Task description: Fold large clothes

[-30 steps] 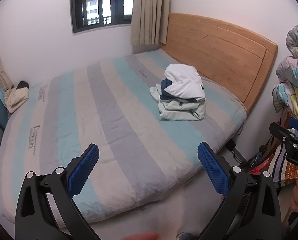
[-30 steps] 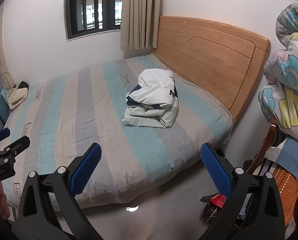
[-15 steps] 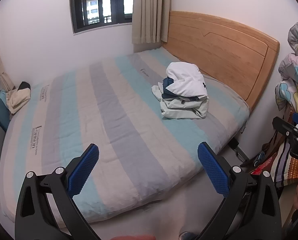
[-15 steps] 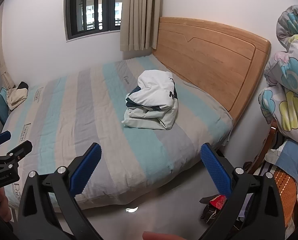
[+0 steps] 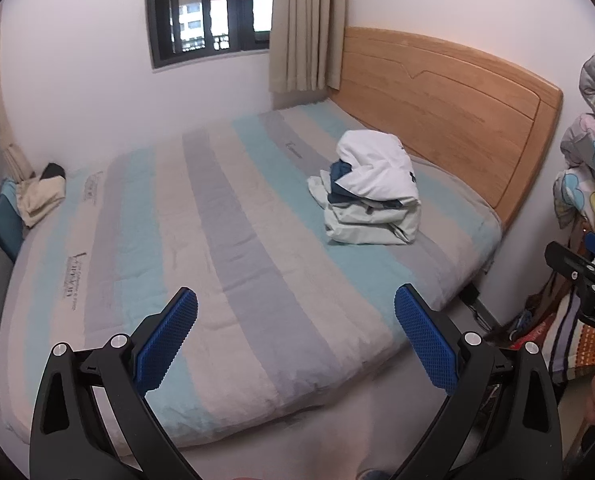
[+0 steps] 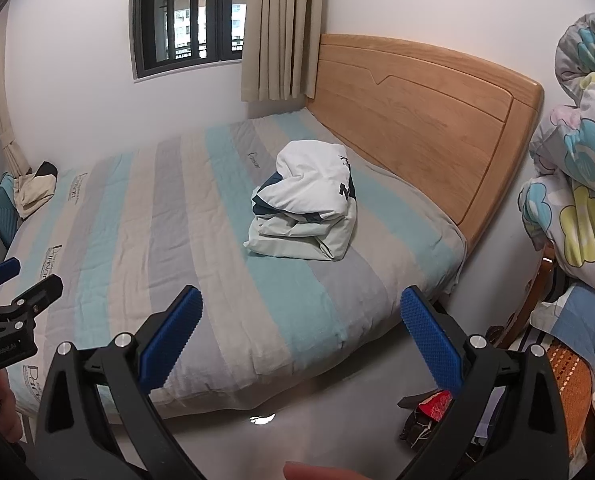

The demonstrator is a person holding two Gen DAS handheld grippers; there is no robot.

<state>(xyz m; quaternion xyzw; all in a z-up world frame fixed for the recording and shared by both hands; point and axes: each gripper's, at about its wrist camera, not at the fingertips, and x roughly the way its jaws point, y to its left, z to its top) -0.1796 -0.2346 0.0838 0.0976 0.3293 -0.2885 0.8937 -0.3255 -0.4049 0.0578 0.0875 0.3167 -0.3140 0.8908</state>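
A heap of white, dark blue and pale green clothes (image 5: 371,192) (image 6: 305,204) lies on the striped bed (image 5: 217,240) (image 6: 137,216), close to the wooden headboard. My left gripper (image 5: 295,336) hangs open over the bed's near edge, far short of the heap, with nothing between its blue pads. My right gripper (image 6: 301,332) is open too, held before the bed's near corner, empty. Each gripper shows at the edge of the other's view, the right gripper (image 5: 581,284) at the right and the left gripper (image 6: 13,300) at the left.
A wooden headboard (image 6: 417,112) closes the bed's right side. Flowered bedding (image 6: 577,160) is piled on a chair at the right. A beige cloth (image 5: 41,196) lies at the bed's far left corner. Small items (image 6: 433,408) sit on the grey floor (image 6: 297,392).
Both views have shifted slightly, so the bed and the clothes heap sit a little nearer and lower. Both grippers stay open and empty.
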